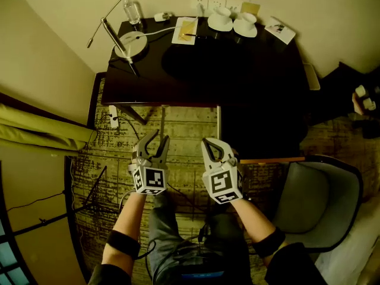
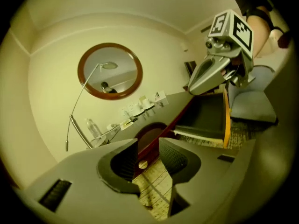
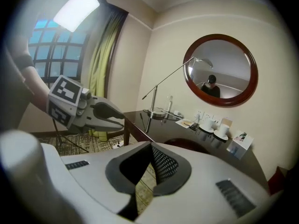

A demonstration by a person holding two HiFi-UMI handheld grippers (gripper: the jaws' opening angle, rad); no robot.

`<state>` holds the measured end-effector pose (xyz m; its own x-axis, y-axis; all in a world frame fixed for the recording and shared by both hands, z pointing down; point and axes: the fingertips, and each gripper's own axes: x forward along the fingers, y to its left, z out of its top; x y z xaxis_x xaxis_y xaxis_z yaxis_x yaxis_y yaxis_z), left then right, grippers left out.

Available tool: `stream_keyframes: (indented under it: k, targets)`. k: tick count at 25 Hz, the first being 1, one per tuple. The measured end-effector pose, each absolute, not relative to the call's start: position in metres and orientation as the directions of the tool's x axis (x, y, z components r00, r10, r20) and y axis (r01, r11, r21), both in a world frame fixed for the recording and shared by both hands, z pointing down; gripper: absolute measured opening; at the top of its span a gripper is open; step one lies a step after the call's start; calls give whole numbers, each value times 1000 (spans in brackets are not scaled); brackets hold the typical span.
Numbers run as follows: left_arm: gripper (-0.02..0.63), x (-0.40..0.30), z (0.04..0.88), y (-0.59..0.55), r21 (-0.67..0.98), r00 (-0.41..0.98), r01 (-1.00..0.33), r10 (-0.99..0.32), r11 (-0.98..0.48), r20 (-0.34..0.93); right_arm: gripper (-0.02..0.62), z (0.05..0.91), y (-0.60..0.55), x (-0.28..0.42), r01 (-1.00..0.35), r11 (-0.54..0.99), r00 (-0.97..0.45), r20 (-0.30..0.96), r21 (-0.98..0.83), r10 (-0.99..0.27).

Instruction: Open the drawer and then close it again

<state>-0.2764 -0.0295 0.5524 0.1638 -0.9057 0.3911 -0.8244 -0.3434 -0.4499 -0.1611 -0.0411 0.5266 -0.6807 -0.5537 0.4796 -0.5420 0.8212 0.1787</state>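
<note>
A dark desk [image 1: 237, 70] stands in front of me. In the left gripper view its red-brown front edge [image 2: 161, 132] carries a small round knob [image 2: 142, 164], and the drawer front there looks closed. My left gripper [image 1: 155, 136] hovers over the carpet below that edge, open and empty; the knob shows through the gap of the left gripper [image 2: 148, 146], some way beyond the tips. My right gripper [image 1: 209, 142] hangs beside it, shut, with nothing in it. Seen from its own camera, the right gripper [image 3: 150, 146] points at the desk top.
On the desk are a lamp [image 1: 127, 43], a water bottle [image 1: 132, 8], two cups on saucers [image 1: 221, 18] and cards. A grey chair [image 1: 320, 200] stands at the right, a power strip [image 1: 113, 116] and cables lie on the carpet, and a round mirror [image 2: 110, 71] hangs behind the desk.
</note>
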Motion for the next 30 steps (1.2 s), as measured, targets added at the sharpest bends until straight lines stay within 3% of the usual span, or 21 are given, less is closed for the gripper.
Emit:
stream_keyframes:
  k: [8,14,20,30]
  targets:
    - [181,-298,677,-77,-689,52,-628,-902,-363,428,5,618,-68,-190,-542,828,-690,487,142,-535]
    - [191,-318,733,-112,-761,26,-529,-904,-376,428,5,656,-85,-212,-589,803,-685,470,93,-557]
    - [190,-337,768,-139,-845,-3,-380,-913,-377,409,5,685,-92,-232,-603,793,-686,451,87,-571]
    - [189,-341,778,-171,-890,10,-295,-932,-348,361,5,721,-108,-241,-628,776,-678,445,62,-585]
